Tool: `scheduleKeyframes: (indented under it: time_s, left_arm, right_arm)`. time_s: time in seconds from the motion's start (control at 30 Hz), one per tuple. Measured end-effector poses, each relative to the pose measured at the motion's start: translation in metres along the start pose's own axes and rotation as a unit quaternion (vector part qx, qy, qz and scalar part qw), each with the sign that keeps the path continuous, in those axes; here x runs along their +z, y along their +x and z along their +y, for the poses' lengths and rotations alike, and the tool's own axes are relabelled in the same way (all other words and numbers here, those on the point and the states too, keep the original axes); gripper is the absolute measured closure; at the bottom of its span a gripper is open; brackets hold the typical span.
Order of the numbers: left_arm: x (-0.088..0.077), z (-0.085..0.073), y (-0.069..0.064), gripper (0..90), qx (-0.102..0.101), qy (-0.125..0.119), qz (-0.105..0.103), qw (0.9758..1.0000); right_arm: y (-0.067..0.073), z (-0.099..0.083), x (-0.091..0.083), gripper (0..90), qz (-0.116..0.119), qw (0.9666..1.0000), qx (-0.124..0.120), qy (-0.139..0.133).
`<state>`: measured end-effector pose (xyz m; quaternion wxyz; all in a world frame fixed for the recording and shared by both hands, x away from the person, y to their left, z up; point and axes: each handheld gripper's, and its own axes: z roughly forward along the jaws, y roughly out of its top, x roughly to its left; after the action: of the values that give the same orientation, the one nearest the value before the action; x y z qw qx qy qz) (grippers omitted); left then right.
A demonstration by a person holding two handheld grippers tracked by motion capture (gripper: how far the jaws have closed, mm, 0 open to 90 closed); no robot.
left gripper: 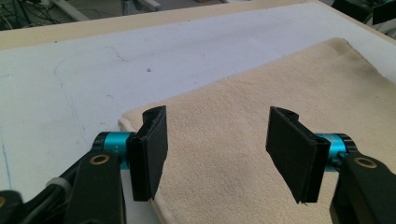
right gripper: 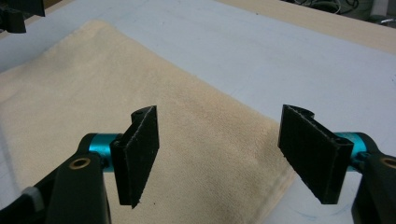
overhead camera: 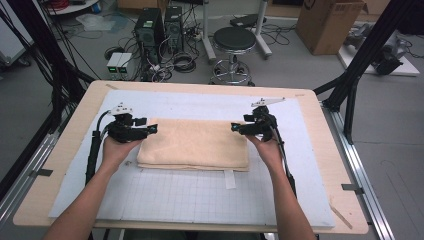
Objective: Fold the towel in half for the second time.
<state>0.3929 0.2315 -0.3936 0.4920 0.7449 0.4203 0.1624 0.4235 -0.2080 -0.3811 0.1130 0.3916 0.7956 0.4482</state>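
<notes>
I see a white gridded mat [overhead camera: 200, 195] covering most of the surface [overhead camera: 60, 165]; beyond its far edge, a black stool [overhead camera: 234, 40]; two computer towers [overhead camera: 160, 25]; a cardboard box [overhead camera: 327, 22].

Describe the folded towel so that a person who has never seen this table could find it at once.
Start from the wooden table, which carries a large white gridded mat. On the far half of this mat lies the towel, folded flat into a wide rectangle between the left claw and the right claw, both open. It is the one soft beige thing on the white mat.
</notes>
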Motion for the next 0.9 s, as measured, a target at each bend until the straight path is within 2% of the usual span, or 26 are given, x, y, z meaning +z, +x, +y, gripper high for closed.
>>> scheduleKeyframes:
  time_s: [0.37, 0.43, 0.6, 0.73, 0.8, 0.9]
  left_arm:
    - [-0.009, 0.003, -0.006, 36.9, 0.009, -0.008, -0.007, 0.9999]
    - [-0.012, 0.003, -0.008, 35.8, 0.011, -0.010, -0.009, 0.9999]
    - [-0.017, 0.001, -0.010, 35.5, 0.014, -0.015, -0.012, 0.9997]
    - [-0.023, -0.002, -0.011, 35.0, 0.014, -0.017, -0.015, 0.9996]
    - [-0.026, -0.003, -0.012, 35.0, 0.018, -0.017, -0.015, 0.9996]
    - [-0.030, -0.005, -0.015, 34.0, 0.026, -0.016, -0.015, 0.9994]
  right_arm:
    - [0.007, 0.001, -0.006, 24.2, 0.004, 1.0000, -0.007, -0.006]
    - [0.009, 0.002, -0.010, 22.8, -0.003, 0.9999, -0.011, -0.008]
    - [0.013, 0.002, -0.019, 21.4, -0.003, 0.9997, -0.019, -0.013]
    - [0.014, -0.002, -0.024, 20.5, 0.000, 0.9997, -0.018, -0.016]
    - [0.013, -0.003, -0.025, 19.0, 0.001, 0.9998, -0.017, -0.010]
    - [0.014, -0.007, -0.029, 19.0, 0.000, 0.9997, -0.015, -0.017]
